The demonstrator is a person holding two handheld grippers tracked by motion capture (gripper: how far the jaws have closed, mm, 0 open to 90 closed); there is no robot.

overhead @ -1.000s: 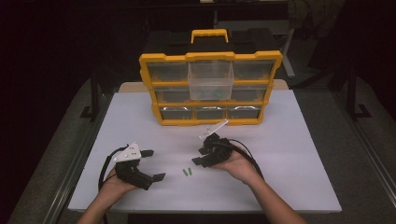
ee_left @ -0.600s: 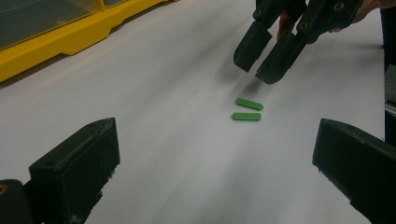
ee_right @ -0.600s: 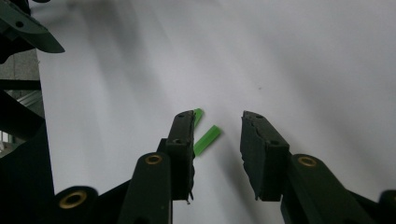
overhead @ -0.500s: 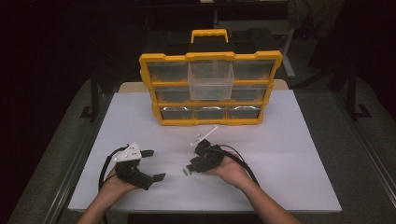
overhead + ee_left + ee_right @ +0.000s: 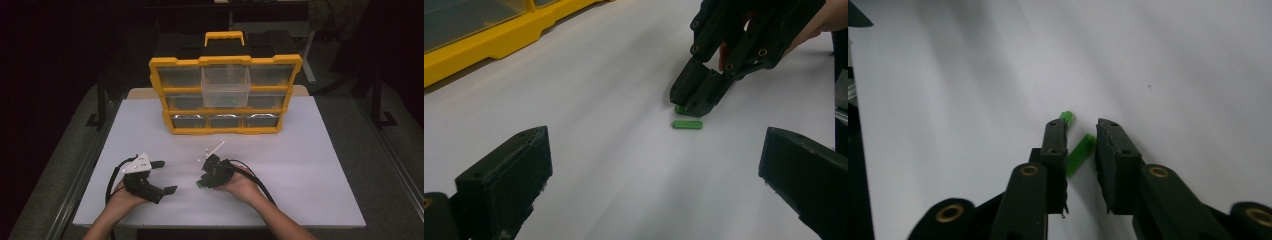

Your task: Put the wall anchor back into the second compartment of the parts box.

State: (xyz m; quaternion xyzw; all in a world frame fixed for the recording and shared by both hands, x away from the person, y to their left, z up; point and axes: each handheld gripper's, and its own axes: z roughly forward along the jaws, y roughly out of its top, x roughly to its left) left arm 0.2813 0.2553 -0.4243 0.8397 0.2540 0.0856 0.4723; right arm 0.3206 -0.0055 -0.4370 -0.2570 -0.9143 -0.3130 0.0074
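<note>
The left tongs (image 5: 159, 176) rest near the front edge of the white worktop (image 5: 320, 165), released, their two blunt black jaws standing wide apart with bare matte surface between them. In the left gripper view each jaw is cut off by the bottom edge. Ahead of those jaws the worktop runs open and smooth up to the right tongs.

Between the two tongs, just short of the right ones, a small green peg (image 5: 687, 124) lies flat, a short ribbed-looking plastic bar. A second green peg (image 5: 1079, 154) sits in the gap of the right tongs (image 5: 1081, 127), slanted between the jaws. These jaws are nearly closed but a sliver of white shows on each side of the peg, so I cannot tell whether they pinch it or only straddle it. The first peg's tip peeks out past the outer side of one jaw in the right gripper view, the rest hidden behind it. In the high view the pegs are only a tiny green speck under the right tongs (image 5: 202, 181).

Beyond both tongs, well apart across clear worktop, stands a yellow-framed organizer (image 5: 226, 95) with rows of clear plastic drawers and a top handle. One clear drawer (image 5: 225, 86) in its upper middle juts forward. To the right of the right tongs the worktop is open to its edge.
</note>
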